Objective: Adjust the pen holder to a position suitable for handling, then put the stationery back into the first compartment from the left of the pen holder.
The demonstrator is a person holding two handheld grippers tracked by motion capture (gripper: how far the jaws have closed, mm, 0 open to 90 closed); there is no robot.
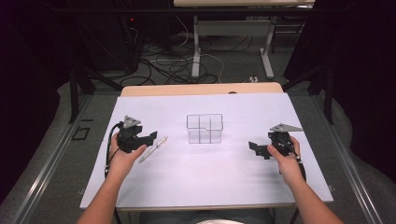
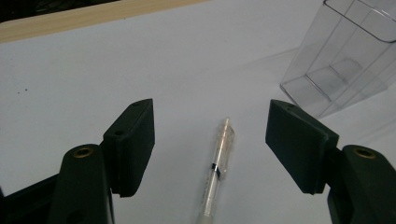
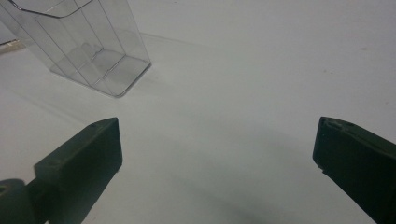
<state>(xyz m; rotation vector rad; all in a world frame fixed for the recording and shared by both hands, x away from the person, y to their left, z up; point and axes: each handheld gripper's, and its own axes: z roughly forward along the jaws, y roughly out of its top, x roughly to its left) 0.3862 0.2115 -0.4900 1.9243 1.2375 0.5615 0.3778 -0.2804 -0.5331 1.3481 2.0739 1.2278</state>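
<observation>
A clear plastic pen (image 1: 153,149) (image 2: 217,168) lies flat on the white table, left of centre. My left gripper (image 1: 148,138) (image 2: 210,144) hovers over it, open, with one jaw on either side of the pen and not touching it. A clear divided plastic box (image 1: 205,128) (image 2: 348,51) (image 3: 79,42) stands upright at the table's middle. My right gripper (image 1: 256,150) (image 3: 217,158) is open at the right of the table, nothing between its jaws, and points toward the box.
The white table top (image 1: 210,177) has a wooden strip (image 1: 201,88) along its far edge. Beyond it are desk legs (image 1: 196,46) and cables on the floor. Dark frame rails run along both sides.
</observation>
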